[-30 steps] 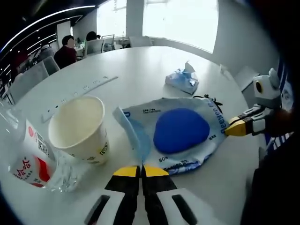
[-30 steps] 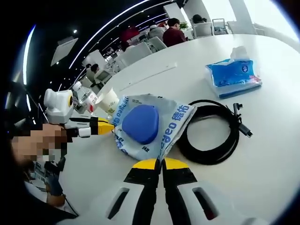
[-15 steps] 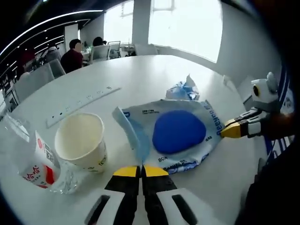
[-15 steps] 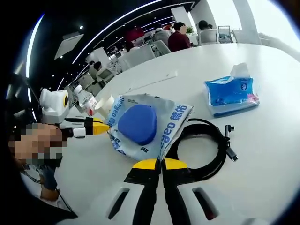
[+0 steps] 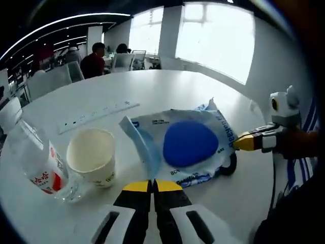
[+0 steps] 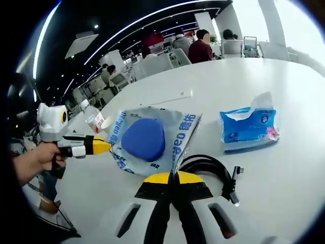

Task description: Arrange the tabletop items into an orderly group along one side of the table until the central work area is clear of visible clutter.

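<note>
Since the earlier frames the flat packet (image 5: 190,147) has been lifted off the white surface (image 5: 152,86) and carried to hang over the coiled black cable (image 6: 210,170), with the blue tissue pack (image 6: 249,131) now well apart to its right. It is held by opposite edges: the left gripper (image 5: 152,184) has its fingers pressed together on the near edge, and the right gripper (image 6: 172,178) is likewise pinching the other edge. The packet is a silvery-blue foil pouch with printed lettering and a rounded blue bulge in the middle. It is judged light, limp and crinkly, likely to sag or slip, so the edge seams are the best hold. A paper cup (image 5: 92,156) and a plastic bottle (image 5: 30,160) stand just beside it to the left.
</note>
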Demonstrator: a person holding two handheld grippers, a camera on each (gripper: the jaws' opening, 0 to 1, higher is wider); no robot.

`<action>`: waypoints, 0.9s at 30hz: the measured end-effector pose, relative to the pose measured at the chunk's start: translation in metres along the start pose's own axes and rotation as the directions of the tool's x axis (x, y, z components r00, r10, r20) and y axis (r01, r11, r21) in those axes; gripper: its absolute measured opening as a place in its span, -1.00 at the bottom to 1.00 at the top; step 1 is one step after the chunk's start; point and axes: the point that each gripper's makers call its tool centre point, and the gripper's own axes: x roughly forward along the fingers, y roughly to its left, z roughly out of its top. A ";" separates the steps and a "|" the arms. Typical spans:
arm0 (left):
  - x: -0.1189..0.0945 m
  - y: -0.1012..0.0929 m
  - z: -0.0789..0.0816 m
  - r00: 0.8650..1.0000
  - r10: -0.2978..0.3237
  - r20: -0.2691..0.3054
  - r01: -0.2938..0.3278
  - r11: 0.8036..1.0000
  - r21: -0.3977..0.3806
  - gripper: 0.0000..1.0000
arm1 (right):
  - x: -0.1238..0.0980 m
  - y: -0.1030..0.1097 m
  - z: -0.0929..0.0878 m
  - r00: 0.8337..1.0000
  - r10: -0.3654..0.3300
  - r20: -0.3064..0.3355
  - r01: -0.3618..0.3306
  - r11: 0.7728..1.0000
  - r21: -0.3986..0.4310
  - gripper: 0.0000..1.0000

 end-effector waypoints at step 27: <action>0.009 -0.001 0.003 0.990 0.142 0.019 -0.137 0.976 -0.167 -1.00 | 0.034 -0.019 0.038 0.999 0.038 -0.038 -0.044 0.984 -0.170 -1.00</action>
